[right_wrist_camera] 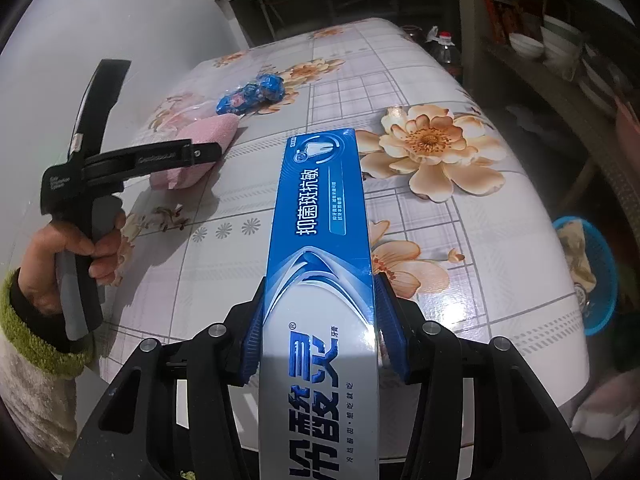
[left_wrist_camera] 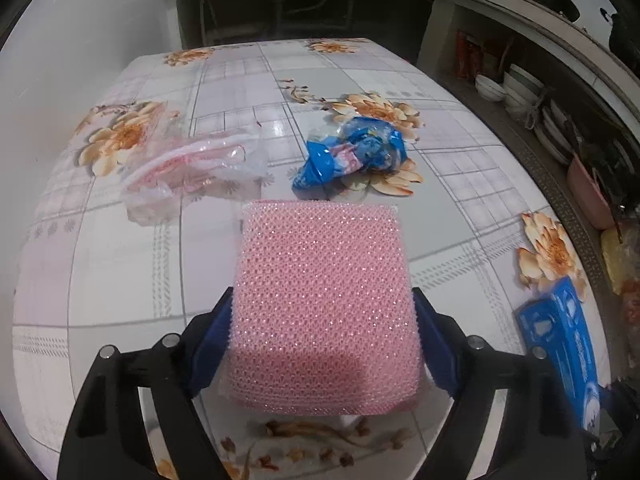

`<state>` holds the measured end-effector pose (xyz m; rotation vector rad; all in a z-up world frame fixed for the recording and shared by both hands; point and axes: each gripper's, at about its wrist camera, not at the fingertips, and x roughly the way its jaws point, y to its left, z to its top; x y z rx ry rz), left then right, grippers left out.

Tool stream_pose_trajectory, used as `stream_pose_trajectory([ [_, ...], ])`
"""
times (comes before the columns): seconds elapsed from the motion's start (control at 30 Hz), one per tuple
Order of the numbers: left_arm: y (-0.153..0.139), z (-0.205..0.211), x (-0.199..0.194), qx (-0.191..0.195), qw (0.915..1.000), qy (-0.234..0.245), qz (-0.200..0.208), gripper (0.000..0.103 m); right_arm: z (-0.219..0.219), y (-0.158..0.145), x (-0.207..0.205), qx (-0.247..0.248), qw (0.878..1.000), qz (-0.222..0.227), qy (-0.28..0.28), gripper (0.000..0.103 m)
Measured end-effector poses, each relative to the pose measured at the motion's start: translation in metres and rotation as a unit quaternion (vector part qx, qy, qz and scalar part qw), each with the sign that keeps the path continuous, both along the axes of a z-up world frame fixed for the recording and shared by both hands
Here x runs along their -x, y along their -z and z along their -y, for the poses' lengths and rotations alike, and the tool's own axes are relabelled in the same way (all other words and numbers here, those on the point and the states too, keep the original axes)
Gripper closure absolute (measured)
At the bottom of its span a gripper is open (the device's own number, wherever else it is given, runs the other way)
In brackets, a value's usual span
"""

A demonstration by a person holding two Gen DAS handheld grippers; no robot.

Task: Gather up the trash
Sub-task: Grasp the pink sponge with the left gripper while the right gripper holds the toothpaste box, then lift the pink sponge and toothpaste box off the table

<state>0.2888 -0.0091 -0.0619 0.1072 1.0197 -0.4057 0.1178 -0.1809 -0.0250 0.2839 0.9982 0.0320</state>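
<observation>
My left gripper (left_wrist_camera: 323,296) is shut on a pink mesh sponge (left_wrist_camera: 320,272), whose sides press against both blue pads. The right wrist view shows that sponge (right_wrist_camera: 208,130) tilted just over the table, in the left gripper (right_wrist_camera: 200,152). My right gripper (right_wrist_camera: 320,280) is shut on a long blue toothpaste box (right_wrist_camera: 320,200), which points away over the table. The same box (left_wrist_camera: 560,344) shows at the right edge of the left wrist view. Beyond the sponge, a crumpled blue wrapper (left_wrist_camera: 352,152) and a clear plastic bag (left_wrist_camera: 192,168) with pink print lie on the floral tablecloth (left_wrist_camera: 120,280).
A person's hand (right_wrist_camera: 72,256) in a green-cuffed sleeve grips the left tool's handle. A blue basket (right_wrist_camera: 596,276) holding something pale sits on the floor to the right of the table. Shelves with stacked bowls (left_wrist_camera: 512,88) run along the right. A bottle (right_wrist_camera: 444,48) stands past the table's far corner.
</observation>
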Motion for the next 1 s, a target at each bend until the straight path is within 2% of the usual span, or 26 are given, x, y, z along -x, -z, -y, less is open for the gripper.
stream_pose_trajectory([
  [0.2, -0.003, -0.006, 0.042, 0.032, 0.9990, 0.017, -0.025, 0.023, 0.006, -0.001, 0.002, -0.005, 1.000, -0.003, 0.012, 0.056],
  [0.33, -0.005, -0.005, 0.084, 0.033, 0.9982, 0.034, -0.036, 0.021, 0.012, -0.002, 0.003, -0.011, 1.000, -0.003, 0.023, 0.056],
  [0.43, -0.005, -0.003, 0.105, 0.033, 0.9972, 0.047, -0.048, 0.014, 0.016, -0.001, 0.002, -0.022, 0.999, -0.003, 0.025, 0.056],
  [0.67, -0.004, -0.005, 0.110, 0.020, 0.9990, 0.026, -0.032, 0.010, 0.017, -0.005, 0.005, -0.027, 0.999, -0.001, 0.025, 0.041],
  [0.9, -0.001, 0.005, 0.103, -0.020, 0.9987, 0.046, -0.013, 0.010, 0.017, -0.005, 0.005, -0.022, 0.999, 0.001, 0.026, 0.039],
  [1.0, 0.001, 0.007, 0.103, -0.016, 0.9984, 0.051, -0.017, 0.010, 0.016, -0.004, 0.005, -0.018, 0.999, 0.000, 0.027, 0.039],
])
